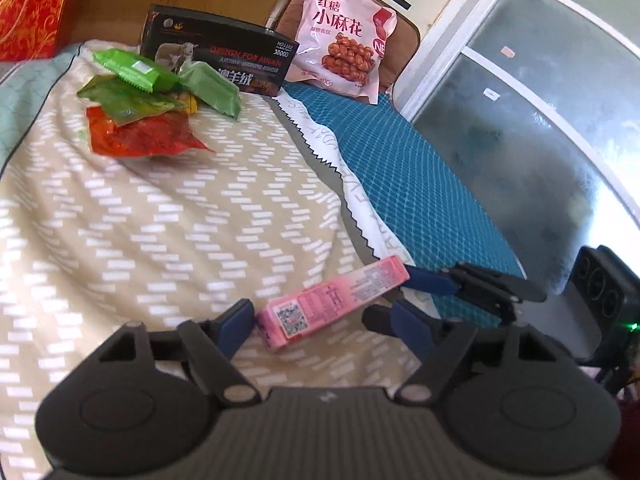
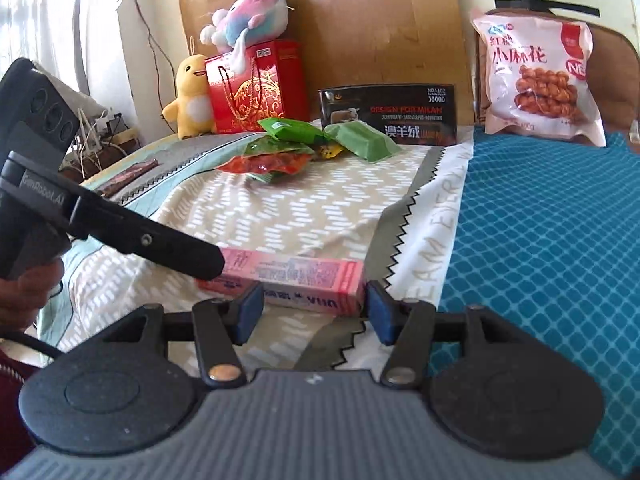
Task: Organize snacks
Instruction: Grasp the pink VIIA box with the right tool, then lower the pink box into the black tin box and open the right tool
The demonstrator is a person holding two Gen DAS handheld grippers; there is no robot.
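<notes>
A long pink snack box (image 1: 332,302) (image 2: 296,276) lies on the beige patterned bedspread (image 1: 168,216). My left gripper (image 1: 310,312) is open, with the box lying slantwise between its fingers. My right gripper (image 2: 314,300) is also open, and the box lies crosswise just past its tips, its right end by the right pad. One of the right gripper's pads (image 1: 430,279) reaches the box's far end. One of the left gripper's fingers (image 2: 172,250) covers the box's left end. Farther back lies a pile of green and red snack packets (image 1: 148,96) (image 2: 288,152).
A black carton (image 2: 388,114) stands behind the pile. A big pink bag of twisted dough snacks (image 2: 536,76) leans on a brown cushion at the right, above the blue quilted cover (image 2: 540,240). At the back left are a red gift box (image 2: 256,84) and plush toys (image 2: 192,100).
</notes>
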